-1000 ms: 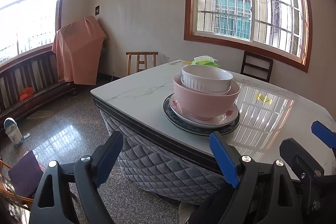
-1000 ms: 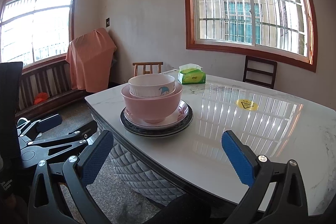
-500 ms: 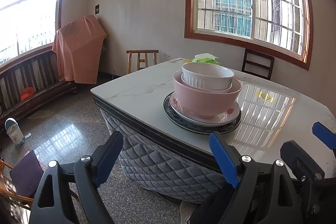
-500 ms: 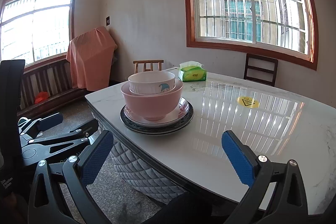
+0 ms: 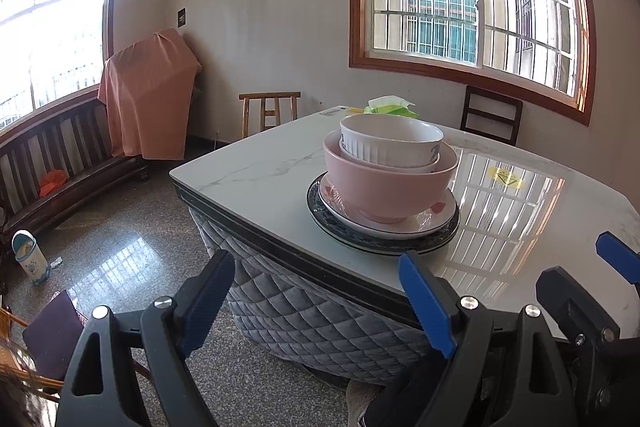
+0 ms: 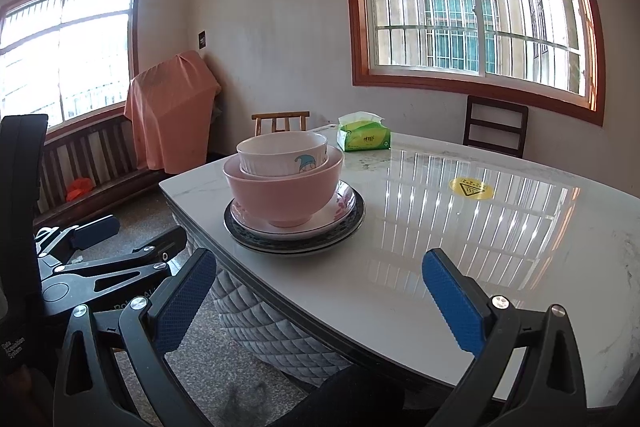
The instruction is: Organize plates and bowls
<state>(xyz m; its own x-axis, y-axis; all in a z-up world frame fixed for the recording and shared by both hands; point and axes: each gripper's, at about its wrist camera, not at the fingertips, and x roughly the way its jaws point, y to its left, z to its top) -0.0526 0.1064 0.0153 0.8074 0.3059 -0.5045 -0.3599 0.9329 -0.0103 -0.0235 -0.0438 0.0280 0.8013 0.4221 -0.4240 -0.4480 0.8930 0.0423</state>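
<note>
A stack stands near the corner of the marble table (image 5: pixel 256 171) (image 6: pixel 440 267): a dark-rimmed plate (image 5: pixel 440 241) (image 6: pixel 256 239) at the bottom, a white floral plate (image 5: pixel 432 217) (image 6: pixel 340 203) on it, then a pink bowl (image 5: pixel 388 187) (image 6: pixel 280 195), and a white ribbed bowl (image 5: pixel 384 143) (image 6: pixel 276 157) nested inside. My left gripper (image 5: pixel 320 291) is open, off the table's near edge, short of the stack. My right gripper (image 6: pixel 320 287) is open too, over the table's front edge, to the right of the stack. Neither holds anything.
A green tissue pack (image 6: pixel 362 137) (image 5: pixel 390 107) lies behind the stack and a yellow sticker (image 6: pixel 471 188) marks the tabletop. Wooden chairs (image 5: pixel 270 111) (image 6: pixel 496 125) stand at the far side. A bench (image 5: pixel 60 171) with an orange cloth (image 5: pixel 148 91) lines the left wall.
Both views have drifted slightly; the stack sits a little further right and closer in the left wrist view. Both grippers stay open and the dishes have not moved.
</note>
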